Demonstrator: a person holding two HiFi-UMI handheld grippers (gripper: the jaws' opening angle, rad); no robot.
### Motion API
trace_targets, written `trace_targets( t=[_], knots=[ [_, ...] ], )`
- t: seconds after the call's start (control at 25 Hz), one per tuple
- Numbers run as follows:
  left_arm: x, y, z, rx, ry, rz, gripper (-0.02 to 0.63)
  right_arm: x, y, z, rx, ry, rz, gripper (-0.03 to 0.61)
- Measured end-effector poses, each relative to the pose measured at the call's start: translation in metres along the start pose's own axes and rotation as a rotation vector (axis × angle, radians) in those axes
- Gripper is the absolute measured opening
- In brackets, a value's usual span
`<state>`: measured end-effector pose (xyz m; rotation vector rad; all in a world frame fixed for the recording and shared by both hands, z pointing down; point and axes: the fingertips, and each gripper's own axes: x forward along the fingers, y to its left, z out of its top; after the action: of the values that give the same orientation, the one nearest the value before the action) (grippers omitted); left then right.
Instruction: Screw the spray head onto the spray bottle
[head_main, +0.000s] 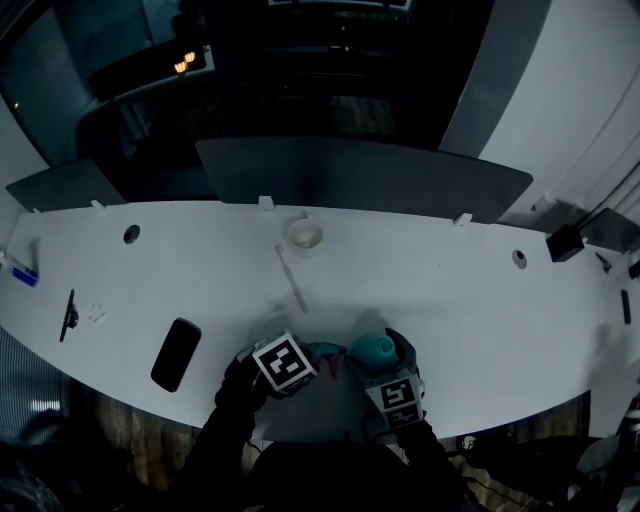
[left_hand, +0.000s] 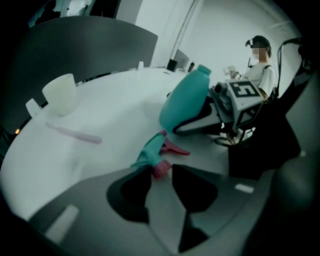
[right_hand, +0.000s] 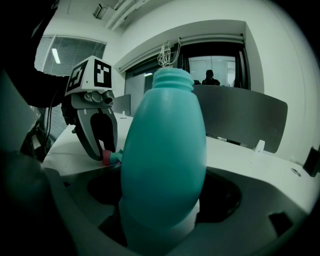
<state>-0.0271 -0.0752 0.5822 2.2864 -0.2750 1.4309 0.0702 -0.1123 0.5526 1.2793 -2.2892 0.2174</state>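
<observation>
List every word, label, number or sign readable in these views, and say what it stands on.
No readable text anywhere.
On the two marker cubes: black-and-white square patterns only, no letters or numbers.
On the teal plastic spray bottle and the teal-and-pink plastic spray head: no label visible.
On the black flat phone: dark screen, nothing legible.

Dim room. Curved white table (head_main: 480, 300) running left to right, grey divider panels (head_main: 360, 175) standing along its far edge. White wall (head_main: 590, 90) rising at right. Blinds (right_hand: 70, 52) covering a window. Wood floor (head_main: 110, 420) showing below.
</observation>
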Motion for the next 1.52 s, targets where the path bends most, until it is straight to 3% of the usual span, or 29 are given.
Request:
trace_targets(
  t=[0.16, 0.24, 0.44, 0.72, 0.92, 1.0, 1.12, 1.28, 1.4, 1.52],
  knots=[
    [0.006, 0.004, 0.001, -0.131, 0.032, -0.027, 0.155, 0.000, 0.000, 0.001, 0.002, -0.001, -0.002, 0.420],
    [0.007, 0.004, 0.000, -0.195, 0.045, -0.041, 0.195, 0.000, 0.000, 0.000, 0.002, 0.001, -0.001, 0.420],
    [-0.001, 0.013, 0.012, -0.311, 0.020, -0.025, 0.196, -0.001, 0.000, 0.000, 0.002, 0.000, -0.002, 0.420],
    [0.016, 0.019, 0.008, -0.297, 0.146, 0.041, 0.181, 0.000, 0.001, 0.000, 0.003, -0.001, 0.001, 0.420],
    [0.015, 0.018, 0.000, -0.171, 0.289, 0.095, 0.147, 0.000, 0.000, 0.000, 0.004, 0.000, 0.000, 0.420],
    [0.015, 0.017, -0.001, -0.133, 0.282, 0.095, 0.144, 0.000, 0.000, 0.000, 0.006, -0.001, 0.002, 0.420],
    [0.006, 0.025, 0.020, -0.146, 0.082, 0.098, 0.140, -0.001, 0.000, 0.000, 0.005, -0.002, 0.005, 0.420],
    [-0.070, 0.038, 0.086, -0.157, -0.354, 0.162, 0.138, -0.001, 0.000, 0.000, 0.003, -0.001, 0.005, 0.420],
    [-0.145, 0.030, 0.139, -0.072, -0.725, 0.206, 0.138, -0.001, 0.000, 0.000, 0.008, -0.002, 0.005, 0.420],
    [-0.200, 0.005, 0.173, 0.070, -1.020, 0.260, 0.138, 0.000, 0.002, 0.000, 0.004, 0.000, 0.010, 0.420]
  ],
)
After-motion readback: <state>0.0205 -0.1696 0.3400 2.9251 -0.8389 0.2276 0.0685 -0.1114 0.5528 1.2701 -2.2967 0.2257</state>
